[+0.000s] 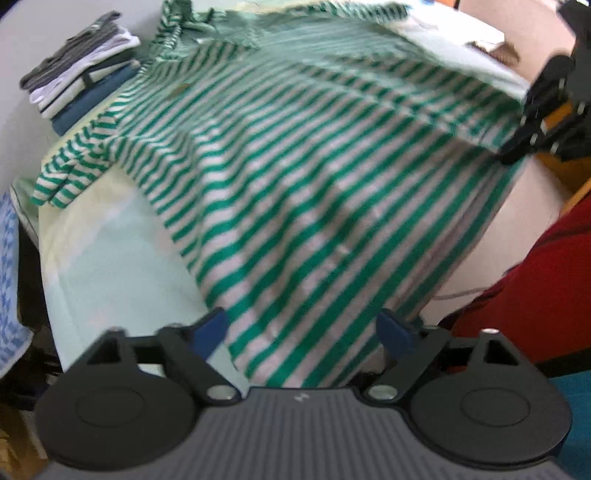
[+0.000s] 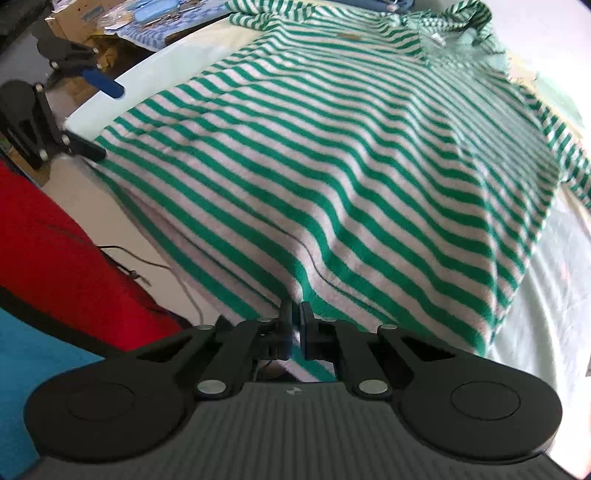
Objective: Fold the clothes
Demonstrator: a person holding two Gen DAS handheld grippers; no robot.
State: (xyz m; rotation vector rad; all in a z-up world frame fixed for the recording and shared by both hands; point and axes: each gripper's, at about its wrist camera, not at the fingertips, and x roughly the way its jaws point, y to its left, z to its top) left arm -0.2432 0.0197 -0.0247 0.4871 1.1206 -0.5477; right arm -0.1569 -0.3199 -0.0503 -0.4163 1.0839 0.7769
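Observation:
A green-and-white striped shirt [image 1: 295,177] [image 2: 332,166] lies spread front up on a table under a pale green sheet [image 1: 110,258] [image 2: 554,295]. Its collar is at the far end and its hem hangs over the near edge. My left gripper [image 1: 303,332] is open, with its blue pads wide apart on either side of one hem corner and not pressing it. It also shows in the right wrist view as the left gripper [image 2: 99,118]. My right gripper [image 2: 295,321] is shut on the hem at the other corner, and shows in the left wrist view as the right gripper [image 1: 511,153].
A stack of folded clothes [image 1: 81,70] sits at the table's far left corner. A person's red garment [image 1: 535,288] [image 2: 55,240] is close by at the near side. Cardboard boxes and clutter [image 2: 85,22] lie beyond the table, and a blue patterned cloth [image 1: 7,277] hangs at the left.

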